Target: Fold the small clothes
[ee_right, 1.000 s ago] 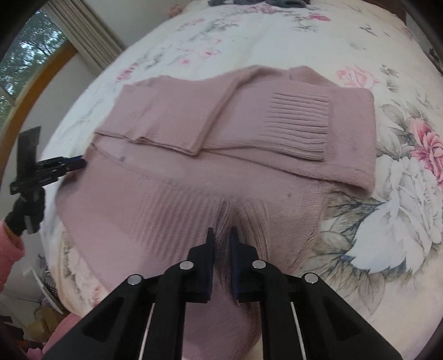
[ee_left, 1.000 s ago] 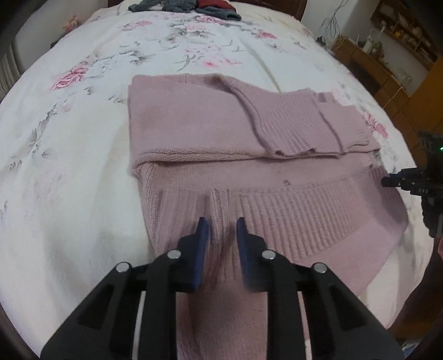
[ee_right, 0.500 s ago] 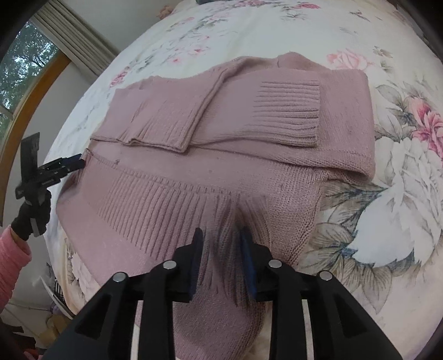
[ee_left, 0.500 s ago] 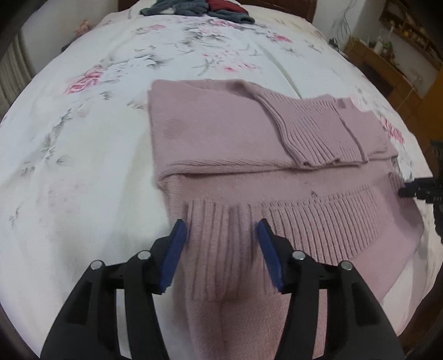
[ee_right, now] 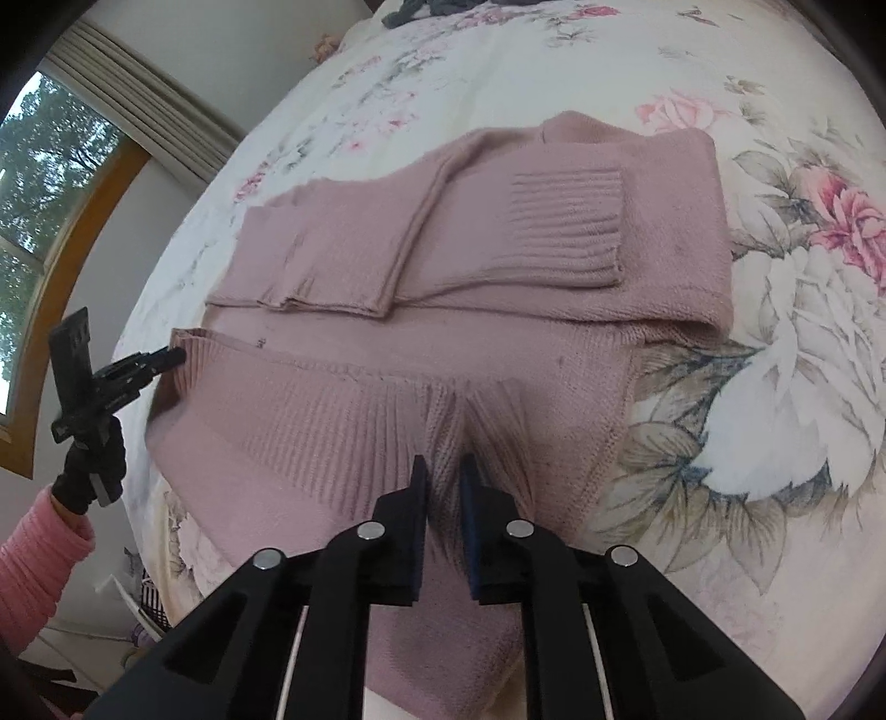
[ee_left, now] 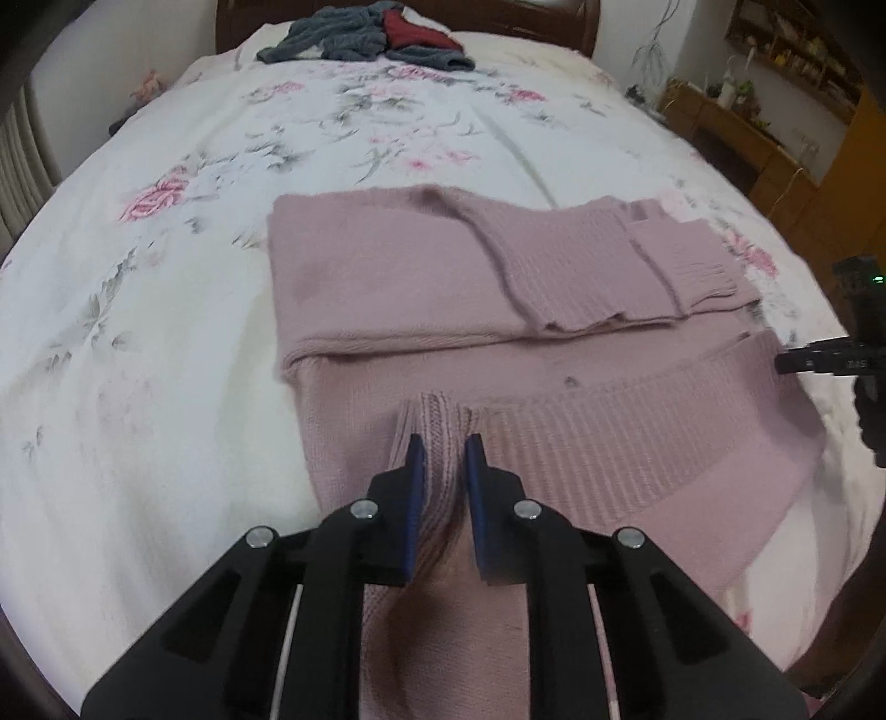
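A pink knit sweater (ee_left: 415, 266) lies on the flowered bed, its sleeves folded across the body. In the left wrist view my left gripper (ee_left: 443, 448) is shut on a bunched pinch of the ribbed hem (ee_left: 609, 443) near its left end. The right gripper (ee_left: 786, 364) shows at the hem's far right edge. From the right wrist, the sweater (ee_right: 498, 332) fills the middle, and my right gripper (ee_right: 443, 471) is shut on the ribbed hem (ee_right: 332, 437) near its right end. The left gripper (ee_right: 171, 357) touches the hem's left corner.
The floral bedsheet (ee_left: 166, 332) surrounds the sweater. A pile of grey and red clothes (ee_left: 376, 33) lies at the headboard. Wooden furniture (ee_left: 747, 127) stands right of the bed. A gloved hand with a pink sleeve (ee_right: 33, 554) and a window (ee_right: 33, 221) are at left.
Half a second ago both grippers stood open over the hem, the left one wide. Both have since shut on bunched ribbing again, and the hem has lifted slightly.
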